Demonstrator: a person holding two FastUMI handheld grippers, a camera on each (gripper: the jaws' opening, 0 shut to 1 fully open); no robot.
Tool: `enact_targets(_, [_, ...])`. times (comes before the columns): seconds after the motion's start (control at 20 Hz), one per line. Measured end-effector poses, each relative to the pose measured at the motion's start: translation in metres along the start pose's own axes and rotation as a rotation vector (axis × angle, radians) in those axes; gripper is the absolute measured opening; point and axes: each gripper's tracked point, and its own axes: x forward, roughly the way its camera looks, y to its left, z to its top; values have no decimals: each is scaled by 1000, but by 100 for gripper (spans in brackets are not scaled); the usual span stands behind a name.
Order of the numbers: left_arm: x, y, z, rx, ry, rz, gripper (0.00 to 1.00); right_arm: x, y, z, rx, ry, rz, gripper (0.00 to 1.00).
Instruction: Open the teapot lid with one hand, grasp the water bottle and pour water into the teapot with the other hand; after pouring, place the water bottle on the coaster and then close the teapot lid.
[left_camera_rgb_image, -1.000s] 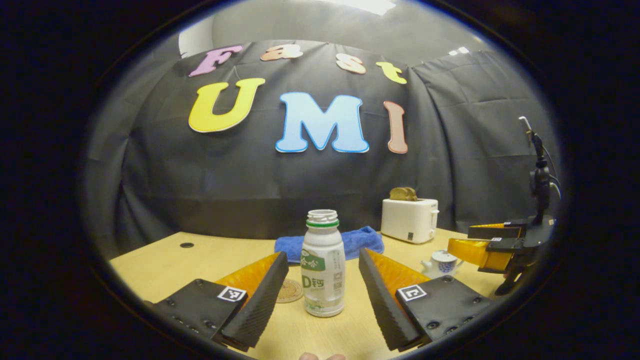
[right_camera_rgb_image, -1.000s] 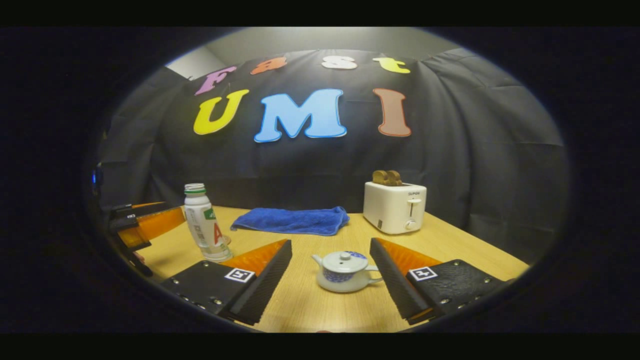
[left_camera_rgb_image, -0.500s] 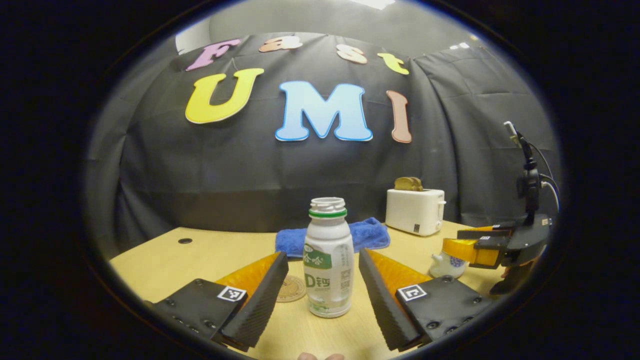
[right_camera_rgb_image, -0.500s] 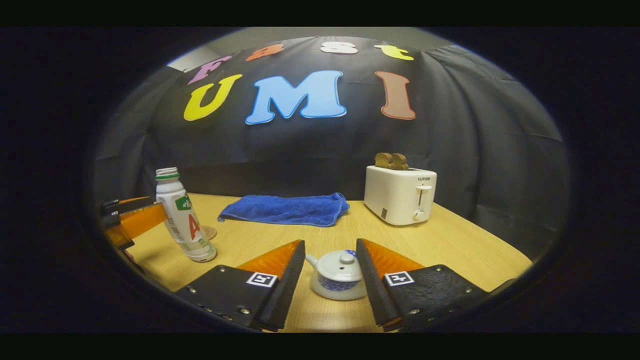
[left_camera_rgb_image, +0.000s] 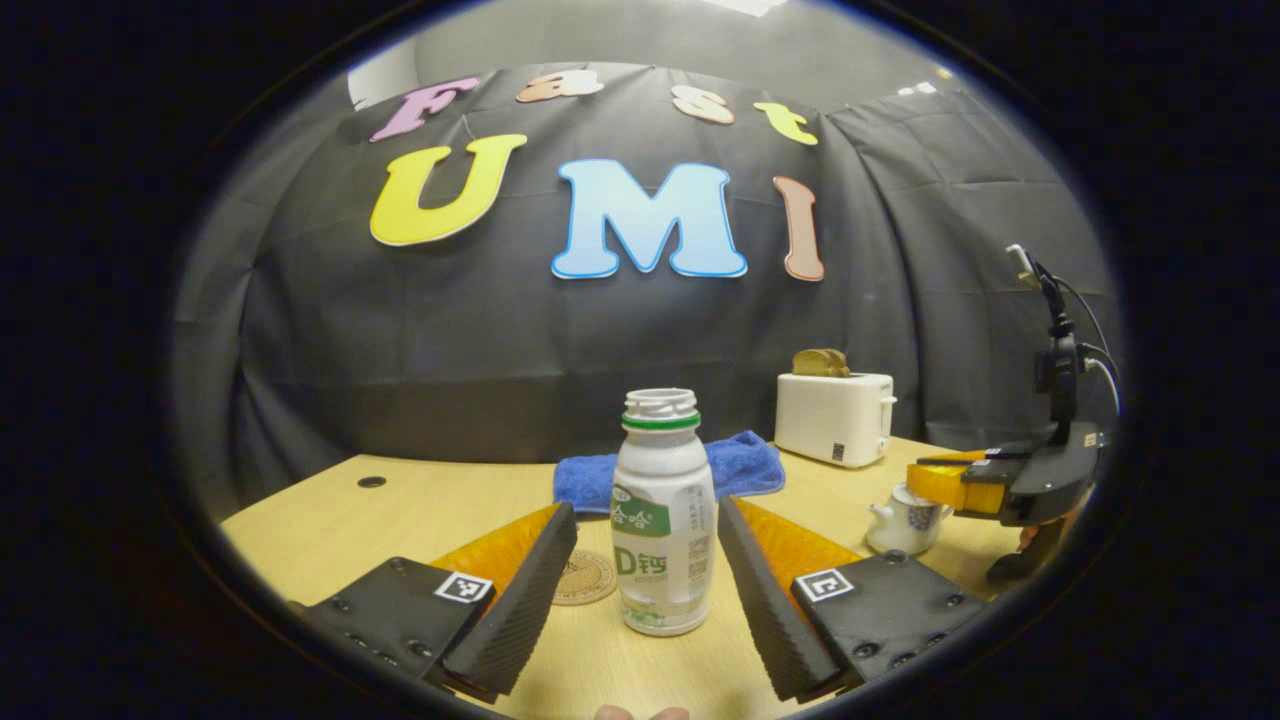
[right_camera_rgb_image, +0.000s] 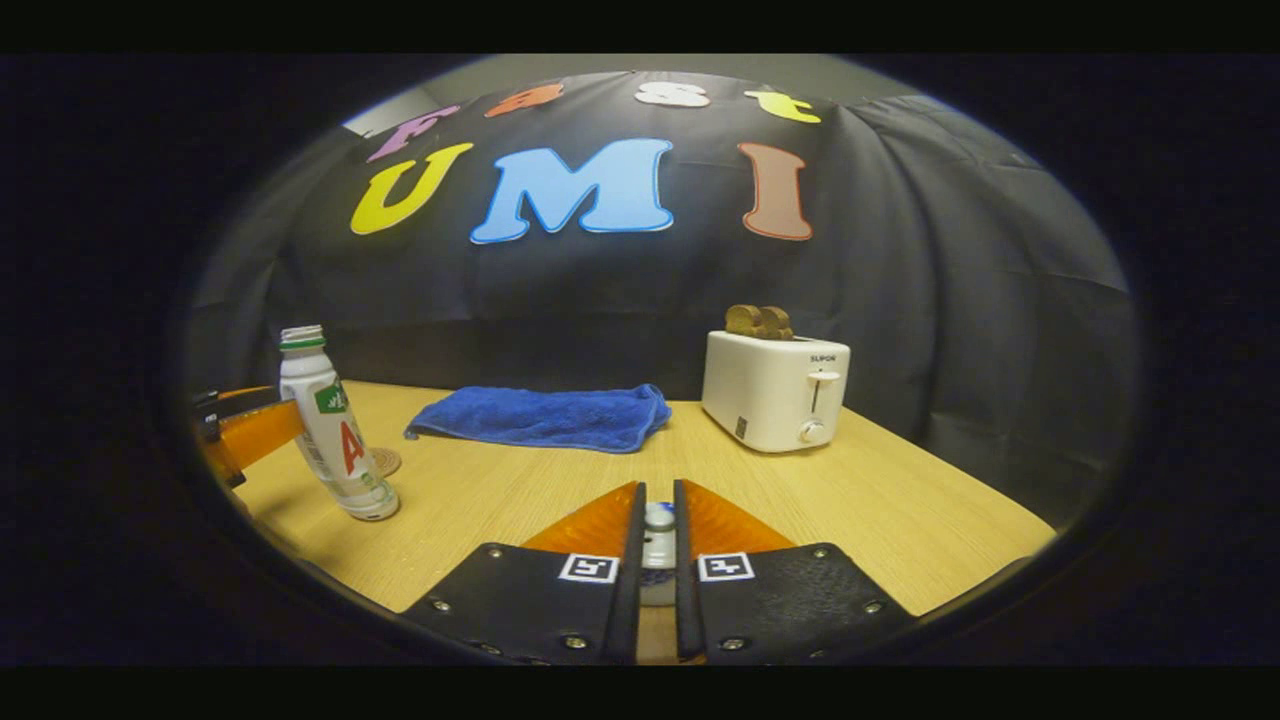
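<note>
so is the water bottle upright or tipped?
Upright: the water bottle stands on its base on the table, uncapped, between the open left gripper fingers.

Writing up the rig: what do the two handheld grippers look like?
Left gripper and right gripper: wedge-shaped ribbed fingers on dark screwed plates, each bearing a small square black-and-white marker. In the left gripper view, the right gripper carries a dark upright mast with cables.

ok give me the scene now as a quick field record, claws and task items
left claw: open, fingers either side of the bottle, no contact seen
right claw: closed on the teapot lid knob
bottle: upright on the table, cap off
teapot: on the table, lid on
coaster: bare, beside the bottle
towel: flat at the back
toaster: bread in the slots
</note>
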Motion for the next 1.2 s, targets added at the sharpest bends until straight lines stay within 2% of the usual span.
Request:
enact_targets(0.1, [1,0,0,4,-1,-1,97,1,2,1,-27,-8,4,2])
enact_targets(0.15, [2,-1,-2,6,6,-2,97,0,-5,3,-40,-2,-13,2])
enact_targets(0.25, [1,-4,-6,5,15,-8,97,1,0,1,-39,-5,1,4])
enact_targets(0.3, [2,-4,-7,1,17,-8,97,1,2,2,-33,-9,11,0])
enact_targets(0.35, [3,-5,-8,-5,18,-12,97,0,4,3,-33,-16,16,3])
enact_targets(0.4, [5,-5,-9,-12,17,-13,97,-3,4,9,-38,-41,14,0])
enact_targets(0.5, [9,-5,-13,-19,17,-7,97,-9,6,23,-55,-91,18,4])
enact_targets(0.55, [11,-4,-13,-28,15,-3,97,-11,9,27,-61,-108,26,0])
enact_targets(0.7, [25,-11,-18,-38,24,-29,96,-13,16,33,-62,-130,50,0])
enact_targets(0.75, [32,-12,-23,-37,40,-29,96,-13,17,31,-62,-127,56,4])
enact_targets(0.9, [48,-9,-35,-84,79,-4,97,-12,16,29,-53,-122,61,4])
enact_targets(0.95, [52,-7,-38,-103,95,12,97,-13,15,30,-44,-127,62,0])
enact_targets(1.0, [53,-5,-46,-114,113,24,96,-15,14,33,-38,-133,61,4])
enact_targets(1.1, [53,-7,-49,-94,128,41,93,-19,14,37,-34,-151,63,4])
enact_targets(1.2, [50,-2,-48,-54,132,72,80,-23,14,39,-31,-164,72,4])
